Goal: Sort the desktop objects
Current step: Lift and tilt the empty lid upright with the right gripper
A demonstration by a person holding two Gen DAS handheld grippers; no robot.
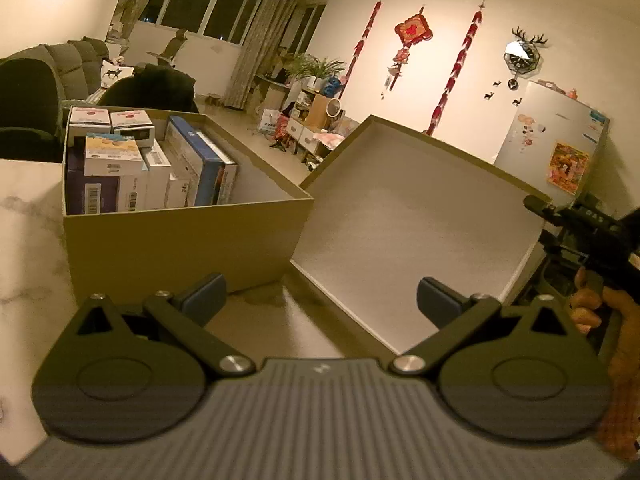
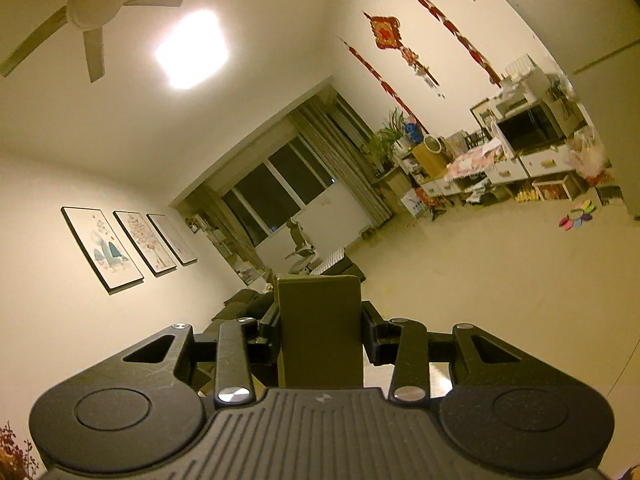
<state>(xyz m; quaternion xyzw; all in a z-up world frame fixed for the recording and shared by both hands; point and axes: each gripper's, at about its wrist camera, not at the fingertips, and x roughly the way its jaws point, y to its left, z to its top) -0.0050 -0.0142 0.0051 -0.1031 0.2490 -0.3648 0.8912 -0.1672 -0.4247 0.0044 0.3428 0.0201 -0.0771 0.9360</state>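
Observation:
In the left wrist view an olive cardboard box (image 1: 180, 236) stands on the marble table, packed on its left side with several small product boxes (image 1: 116, 156) and upright books. Its lid (image 1: 416, 216) is tilted up at the right, white inside facing me. My left gripper (image 1: 320, 300) is open and empty, low in front of the box and lid. My right gripper (image 1: 592, 236) shows at the lid's right edge. In the right wrist view the right gripper (image 2: 320, 336) is shut on an olive flat piece (image 2: 320, 328), which looks like the lid's rim.
The marble tabletop (image 1: 28, 240) extends left of the box. Dark chairs (image 1: 24, 100) stand behind it. A white fridge (image 1: 552, 140) stands at the far right. The right wrist view looks up at the ceiling fan (image 2: 92, 4) and the living room.

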